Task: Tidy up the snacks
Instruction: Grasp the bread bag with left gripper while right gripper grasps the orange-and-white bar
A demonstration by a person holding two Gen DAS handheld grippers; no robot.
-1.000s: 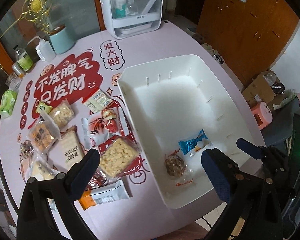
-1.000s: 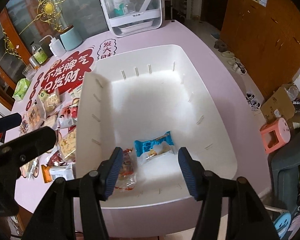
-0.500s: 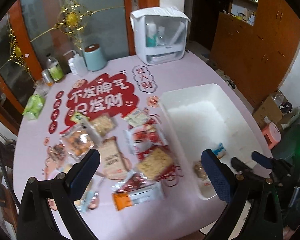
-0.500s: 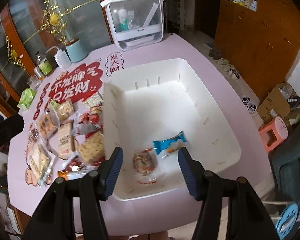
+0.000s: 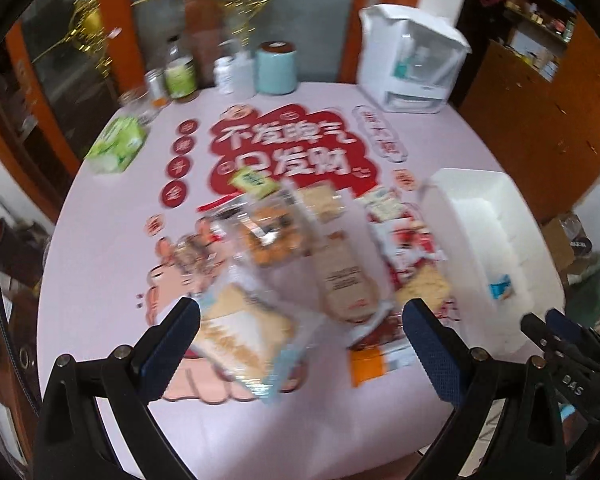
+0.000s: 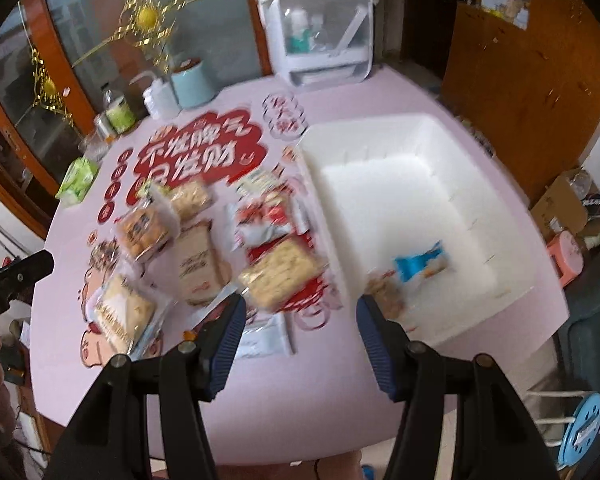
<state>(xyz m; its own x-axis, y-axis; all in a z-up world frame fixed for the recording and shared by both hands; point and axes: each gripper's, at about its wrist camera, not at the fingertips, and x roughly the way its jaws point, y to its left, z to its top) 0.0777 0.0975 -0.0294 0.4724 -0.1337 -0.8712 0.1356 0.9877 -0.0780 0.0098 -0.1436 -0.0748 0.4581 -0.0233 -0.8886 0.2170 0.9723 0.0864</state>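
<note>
Both tongs (image 5: 300, 330) (image 6: 300, 338) spread and empty, two snack packets (image 6: 418, 266) in one white bin (image 6: 428, 126), roughly nine blurred packets (image 6: 278, 274) beside it

Orange-framed glass door (image 6: 204, 20) behind the pink worktop (image 6: 396, 92), hung with a gold ornament (image 6: 146, 16). Brown wooden cabinets (image 6: 516, 92) at right; cardboard box (image 6: 568, 204) and pink stool (image 6: 568, 256) on the floor.

White bin (image 6: 428, 216) mostly free; snack packets (image 5: 300, 264) crowd the table (image 5: 112, 216).
</note>
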